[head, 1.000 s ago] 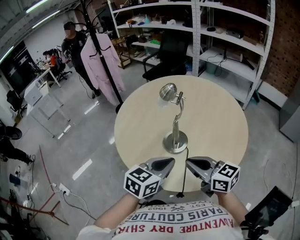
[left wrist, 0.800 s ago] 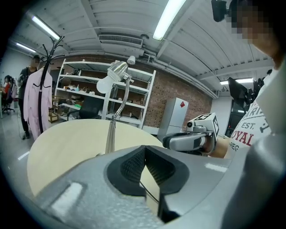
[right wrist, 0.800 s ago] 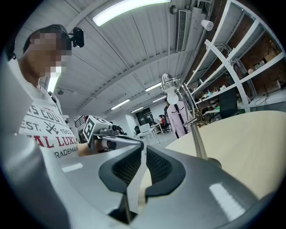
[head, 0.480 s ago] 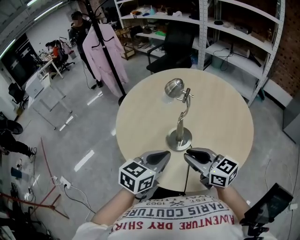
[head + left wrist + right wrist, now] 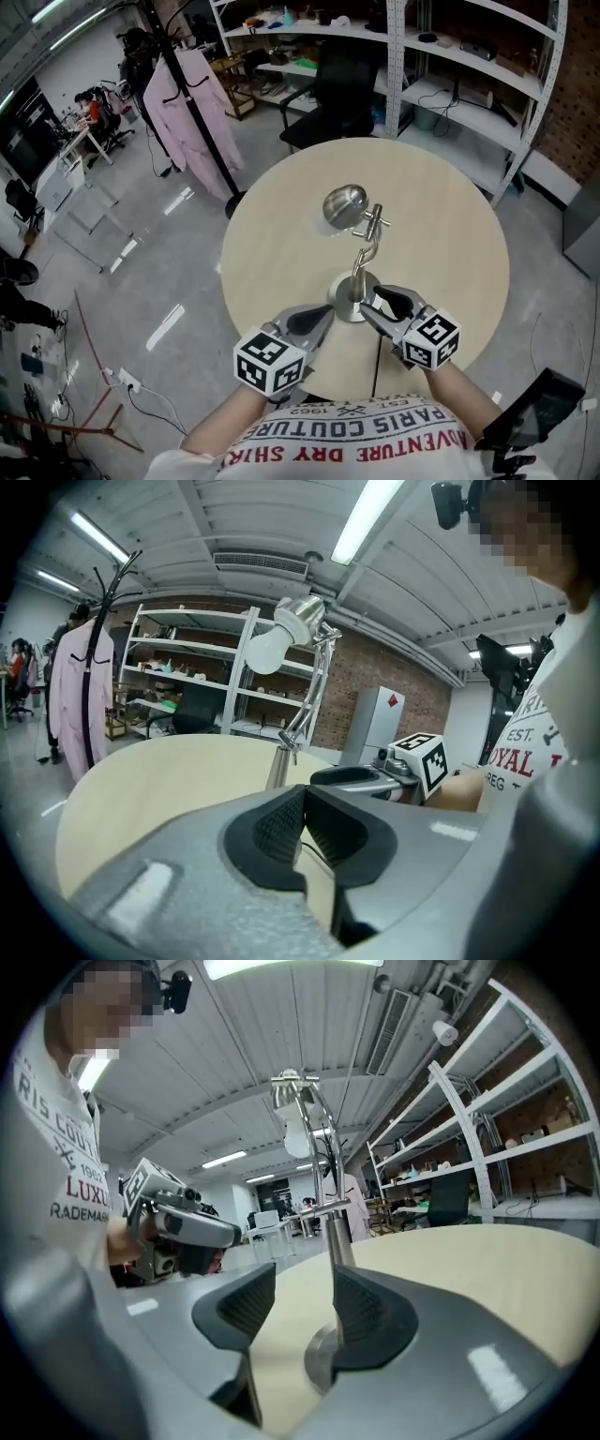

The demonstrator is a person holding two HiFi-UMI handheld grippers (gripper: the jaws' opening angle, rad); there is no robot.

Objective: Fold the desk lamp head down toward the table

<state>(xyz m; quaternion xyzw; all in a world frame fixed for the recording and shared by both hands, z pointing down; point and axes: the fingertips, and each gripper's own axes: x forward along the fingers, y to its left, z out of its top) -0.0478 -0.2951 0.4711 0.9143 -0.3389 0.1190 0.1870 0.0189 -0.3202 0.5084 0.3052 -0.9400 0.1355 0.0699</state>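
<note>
We hold both grippers low over the near edge of the round table [image 5: 281, 244]. The desk lamp [image 5: 357, 267] stands upright on the table close to that edge. Its round metal base [image 5: 343, 302] is flat on the wood and its bent stem rises to a joint. The lamp head [image 5: 343, 206] sits raised to the left of that joint, well above the tabletop and not folded down. Our right gripper [image 5: 375, 300] reaches in just beside the base. In the right gripper view its jaws [image 5: 305, 1312] are spread with nothing gripped; the edge of the base shows low in the gap and the stem [image 5: 336, 1232] rises just beyond one pad, though we cannot tell whether they touch. Our left gripper [image 5: 323, 317] hangs near the base on its other side, apart from the lamp. In the left gripper view its jaws [image 5: 302, 803] are pressed together on nothing, with the lamp's bulb [image 5: 267, 651] high ahead. Past the table stand a coat rack [image 5: 192, 103] with a pink garment, a black chair [image 5: 337, 103] and metal shelves [image 5: 450, 66].
</note>
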